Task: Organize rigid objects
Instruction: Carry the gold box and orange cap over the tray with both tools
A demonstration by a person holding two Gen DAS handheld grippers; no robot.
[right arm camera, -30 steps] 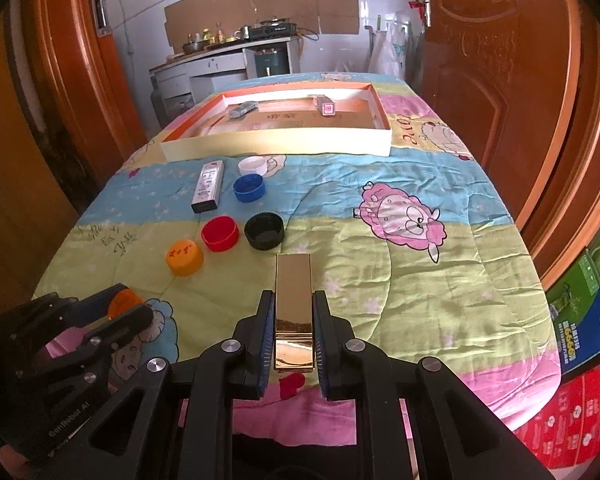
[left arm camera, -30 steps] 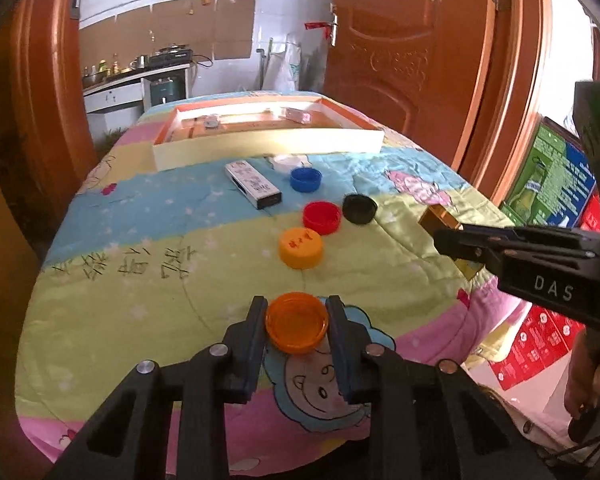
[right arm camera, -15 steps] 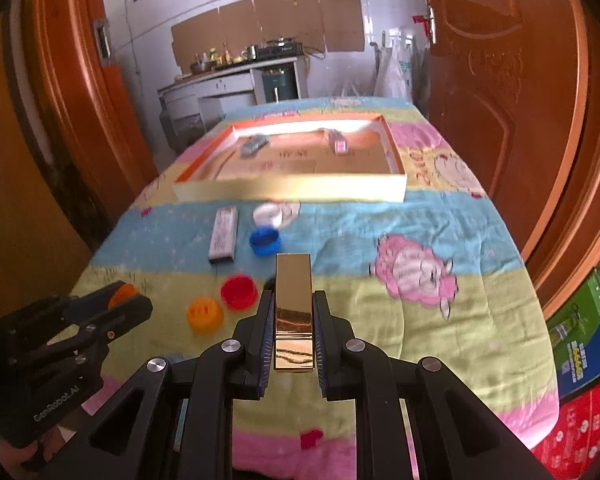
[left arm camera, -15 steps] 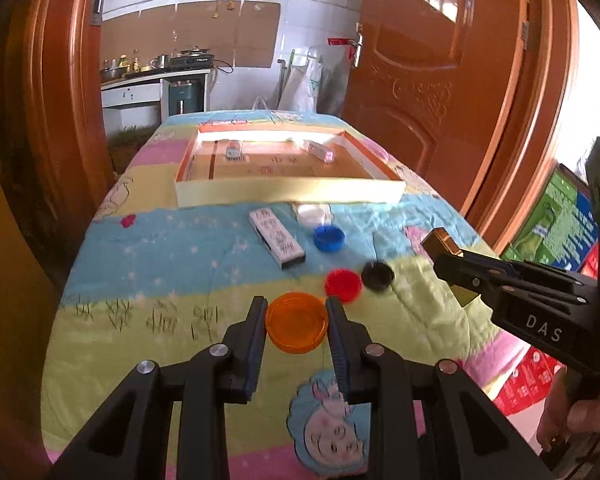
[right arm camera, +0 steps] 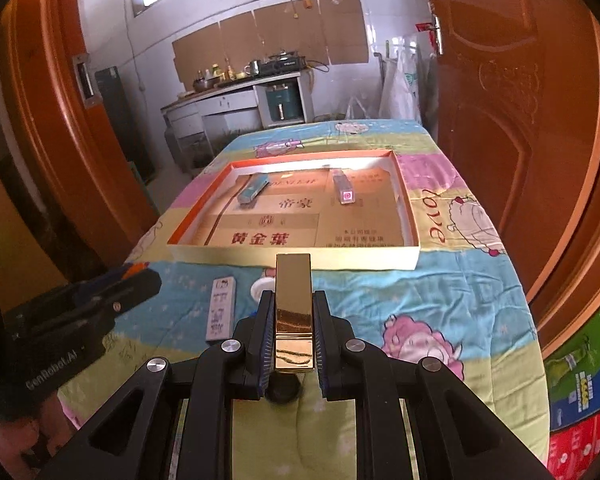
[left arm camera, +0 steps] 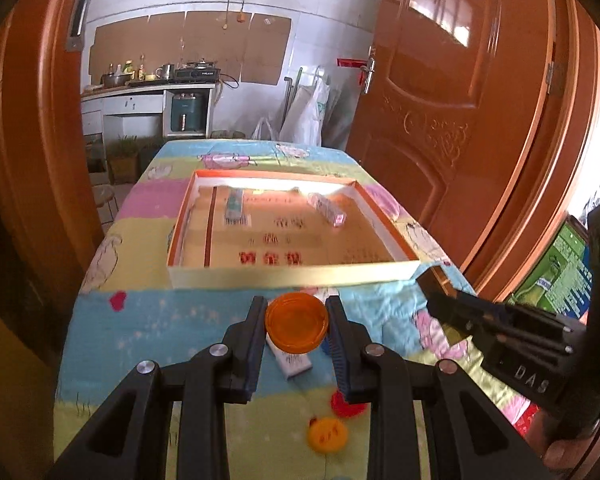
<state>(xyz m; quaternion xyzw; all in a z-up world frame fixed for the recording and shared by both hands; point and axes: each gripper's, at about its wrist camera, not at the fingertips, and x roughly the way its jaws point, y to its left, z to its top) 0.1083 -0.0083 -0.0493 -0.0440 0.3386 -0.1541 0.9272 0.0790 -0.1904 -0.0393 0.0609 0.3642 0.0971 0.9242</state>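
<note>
While left gripper clamps orange lid, right gripper clamps gold box; black cap half hidden

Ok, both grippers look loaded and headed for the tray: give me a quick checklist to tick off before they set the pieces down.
1. Left gripper clamped on the orange lid: ok, a finger on each side.
2. Right gripper clamped on the gold box: ok, held lengthwise between the fingers.
3. Both loads past the tray's near wall: not ok, both are short of it.
4. Free floor in the tray: ok, only a teal box and a pink-ended box lie at the far end.
5. Grippers apart from each other: ok.
6. Height above the near wall: cannot tell.
</note>
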